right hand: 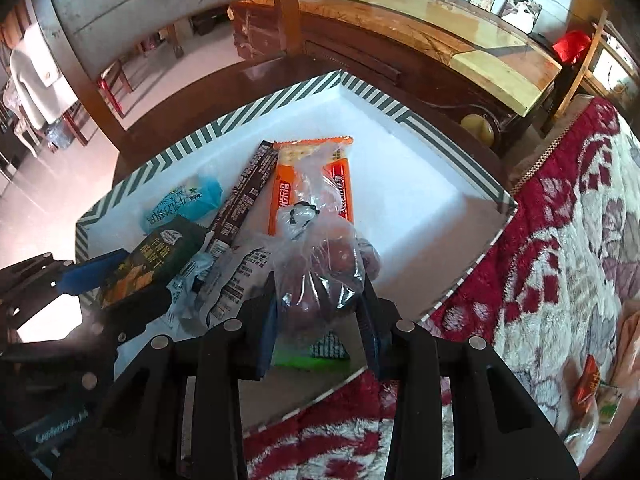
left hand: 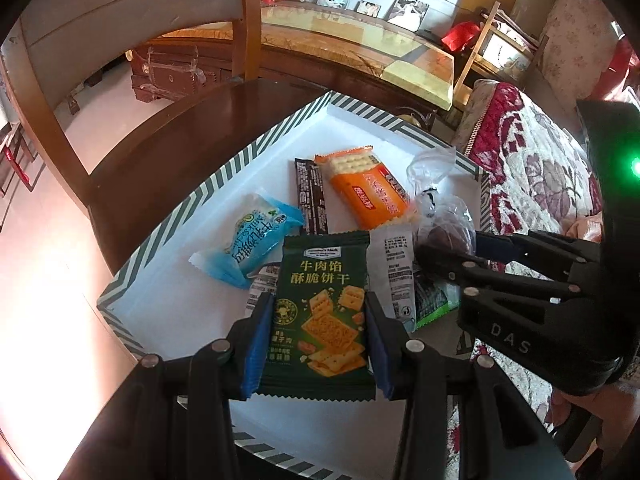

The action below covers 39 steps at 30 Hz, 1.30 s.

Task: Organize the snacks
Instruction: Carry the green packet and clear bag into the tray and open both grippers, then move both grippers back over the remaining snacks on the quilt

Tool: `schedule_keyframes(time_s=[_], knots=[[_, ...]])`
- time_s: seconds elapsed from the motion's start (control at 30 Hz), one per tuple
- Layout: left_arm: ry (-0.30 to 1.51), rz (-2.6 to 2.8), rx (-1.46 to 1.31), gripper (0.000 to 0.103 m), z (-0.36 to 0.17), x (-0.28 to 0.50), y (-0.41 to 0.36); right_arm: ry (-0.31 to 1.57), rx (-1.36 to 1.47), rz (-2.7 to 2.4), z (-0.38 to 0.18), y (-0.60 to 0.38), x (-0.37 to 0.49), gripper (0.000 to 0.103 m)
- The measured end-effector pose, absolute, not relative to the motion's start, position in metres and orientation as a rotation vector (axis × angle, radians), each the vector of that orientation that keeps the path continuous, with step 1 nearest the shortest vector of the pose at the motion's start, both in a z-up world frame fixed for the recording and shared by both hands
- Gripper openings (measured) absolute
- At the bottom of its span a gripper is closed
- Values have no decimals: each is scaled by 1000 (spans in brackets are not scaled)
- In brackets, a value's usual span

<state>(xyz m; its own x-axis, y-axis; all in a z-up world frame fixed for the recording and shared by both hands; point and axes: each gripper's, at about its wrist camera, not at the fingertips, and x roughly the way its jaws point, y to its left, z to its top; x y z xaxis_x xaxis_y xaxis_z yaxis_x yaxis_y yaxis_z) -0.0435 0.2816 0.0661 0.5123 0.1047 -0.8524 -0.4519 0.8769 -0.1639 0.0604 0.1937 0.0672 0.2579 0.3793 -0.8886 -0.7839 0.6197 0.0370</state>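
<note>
With left gripper [left hand: 320,320] clamping the green cracker packet [left hand: 324,312] and right gripper [right hand: 320,312] clamping the clear bag [right hand: 320,256], set each flat in the striped box [left hand: 224,176] by its near edge.

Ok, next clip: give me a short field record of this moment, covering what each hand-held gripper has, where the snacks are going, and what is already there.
container: white box with striped rim, on a wooden chair
left hand-held gripper: shut on green cracker packet, above the box
right hand-held gripper: shut on clear bag of dark round snacks, above the box
lying in box: blue packet, brown bar, orange cracker packet, white wrappers
beside box: red floral blanket
</note>
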Motion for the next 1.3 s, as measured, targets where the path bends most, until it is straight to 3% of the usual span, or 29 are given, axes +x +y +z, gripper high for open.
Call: schedule_keyframes(time_s=[0.1, 0.23, 0.37, 0.43, 1.3], knots=[[978, 360, -392, 48, 66, -43, 282, 1054, -431, 847, 69, 193, 60, 36], [972, 381, -412, 60, 69, -46, 284, 1052, -357, 876, 80, 182, 57, 53], [949, 399, -402, 74, 75, -51, 283, 1030, -313, 876, 92, 170, 52, 53], [942, 406, -390, 76, 79, -53, 280, 1025, -285, 876, 99, 161, 48, 53], [929, 242, -222, 83, 104, -27, 162, 982, -109, 687, 112, 9, 30, 53]])
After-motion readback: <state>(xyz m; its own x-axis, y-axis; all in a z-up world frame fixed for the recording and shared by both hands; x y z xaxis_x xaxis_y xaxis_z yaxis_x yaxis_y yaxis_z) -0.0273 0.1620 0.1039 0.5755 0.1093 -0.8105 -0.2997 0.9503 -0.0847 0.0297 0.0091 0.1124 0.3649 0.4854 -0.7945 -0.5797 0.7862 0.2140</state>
